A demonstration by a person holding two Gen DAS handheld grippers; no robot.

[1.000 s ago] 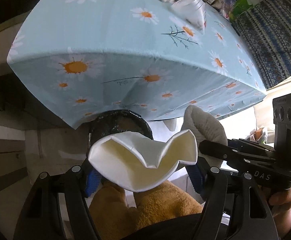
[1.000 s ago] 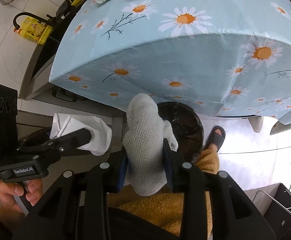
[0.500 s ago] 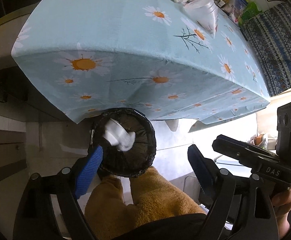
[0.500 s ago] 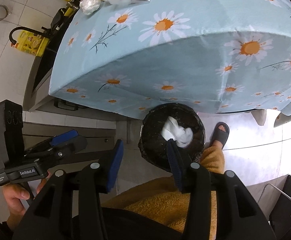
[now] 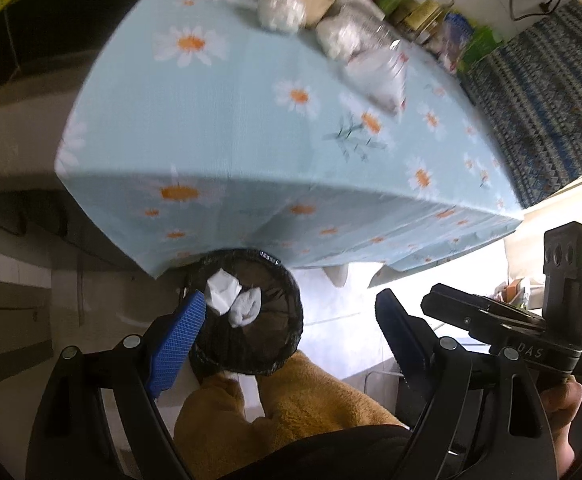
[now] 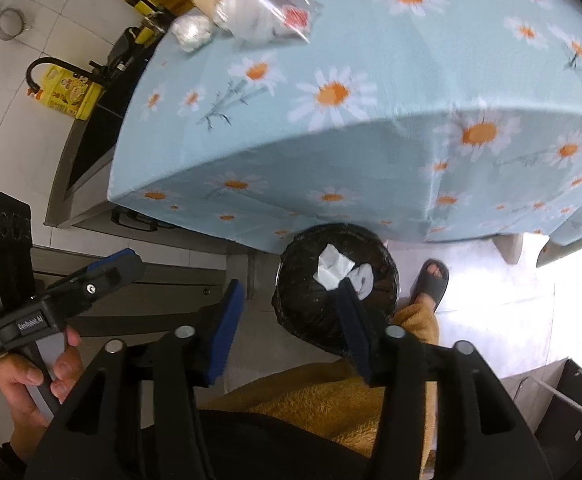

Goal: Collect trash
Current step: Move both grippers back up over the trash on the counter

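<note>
A black-lined trash bin [image 5: 265,344] stands on the floor under the table edge; it also shows in the right wrist view [image 6: 303,312]. Two white pieces of trash lie in it: a crumpled paper [image 5: 221,294] [image 6: 331,266] and a white cloth wad [image 5: 247,306] [image 6: 363,276]. My left gripper [image 5: 291,332] is open and empty above the bin. My right gripper [image 6: 291,320] is open and empty just left of the bin. More trash sits on the table: a clear plastic bag [image 5: 379,72] [image 6: 267,12] and white wads [image 5: 281,10] [image 6: 191,32].
The table wears a light blue daisy cloth [image 5: 251,120] [image 6: 371,120]. Bottles and boxes line its far side [image 5: 411,4]. A yellow oil jug [image 6: 67,94] stands at the left. My orange-clad legs [image 5: 291,400] and sandalled foot [image 6: 431,280] are beside the bin.
Both grippers opened and let their white trash drop into the bin. Both have since lifted and tilted up toward the table top.
</note>
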